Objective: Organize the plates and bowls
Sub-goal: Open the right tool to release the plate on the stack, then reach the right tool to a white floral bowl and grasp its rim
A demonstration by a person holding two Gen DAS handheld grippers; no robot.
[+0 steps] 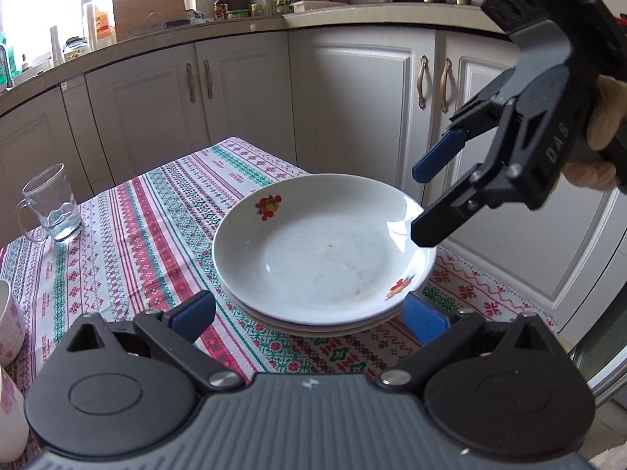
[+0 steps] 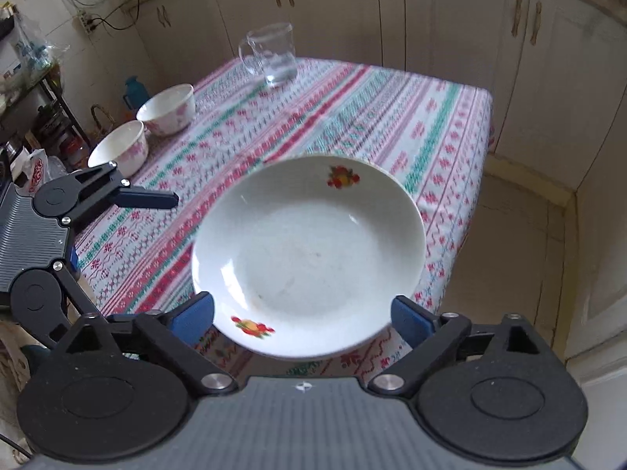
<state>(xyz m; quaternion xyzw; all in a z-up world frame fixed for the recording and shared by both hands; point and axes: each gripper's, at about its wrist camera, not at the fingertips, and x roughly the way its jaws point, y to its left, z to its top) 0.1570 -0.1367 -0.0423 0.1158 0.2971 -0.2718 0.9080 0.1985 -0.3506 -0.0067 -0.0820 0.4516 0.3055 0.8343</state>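
Observation:
A stack of white plates with red fruit prints (image 1: pixel 325 254) lies on the patterned tablecloth (image 1: pixel 137 235); it also shows in the right wrist view (image 2: pixel 309 254). My left gripper (image 1: pixel 309 313) is open, its blue pads on either side of the stack's near rim, not touching. My right gripper (image 2: pixel 301 313) is open and hovers above the stack's right edge; it shows in the left wrist view (image 1: pixel 421 199). Two white bowls with pink flowers (image 2: pixel 168 107), (image 2: pixel 119 149) stand apart at the table's left edge.
A glass mug (image 1: pixel 53 203) stands at the far side of the table, seen too in the right wrist view (image 2: pixel 270 53). White kitchen cabinets (image 1: pixel 352 98) surround the table. The counter (image 1: pixel 235 23) holds bottles and a wok. The floor (image 2: pixel 521 243) lies to the right.

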